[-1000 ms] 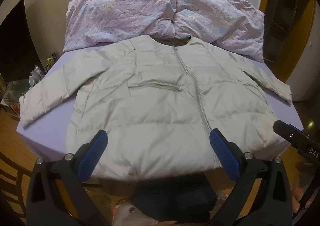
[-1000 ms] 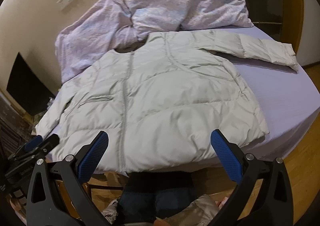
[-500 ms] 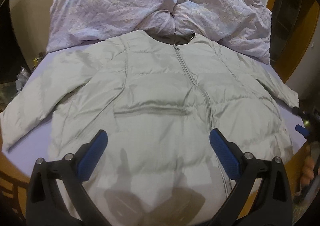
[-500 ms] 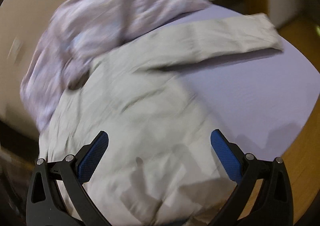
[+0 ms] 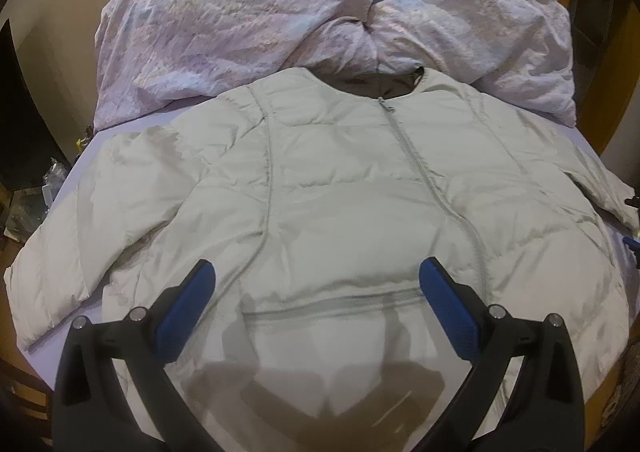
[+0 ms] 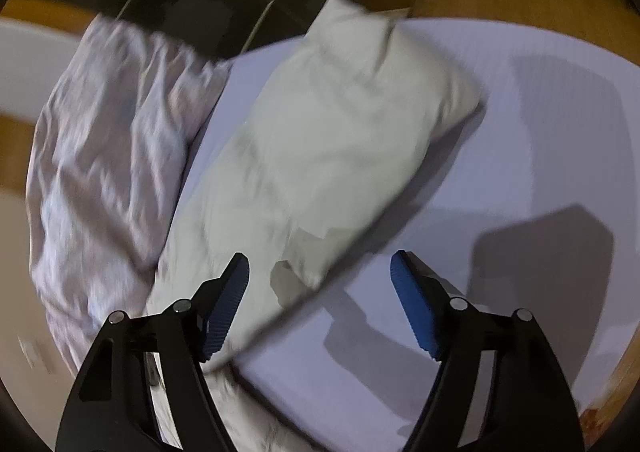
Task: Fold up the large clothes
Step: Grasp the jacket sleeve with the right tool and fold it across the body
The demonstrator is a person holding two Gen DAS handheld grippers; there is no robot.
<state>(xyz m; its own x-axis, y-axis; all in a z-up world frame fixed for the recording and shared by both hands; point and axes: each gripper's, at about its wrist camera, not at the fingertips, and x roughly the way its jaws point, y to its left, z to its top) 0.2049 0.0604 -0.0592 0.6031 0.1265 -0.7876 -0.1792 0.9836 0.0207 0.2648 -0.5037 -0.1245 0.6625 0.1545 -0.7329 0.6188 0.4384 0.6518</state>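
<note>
Both grippers empty, the left gripper (image 5: 316,292) spread over the jacket (image 5: 340,188), the right gripper (image 6: 320,284) (fingers just narrowing) should pinch the sleeve (image 6: 340,124) near its cuff.

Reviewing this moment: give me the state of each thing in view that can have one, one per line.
jacket: spread flat, front up, zipped, unfolded.
right sleeve: stretched out on the sheet.
duvet: bunched behind the collar.
left gripper: open over the hem, nothing held.
right gripper: open, jaws just been closing, nothing gripped yet.
</note>
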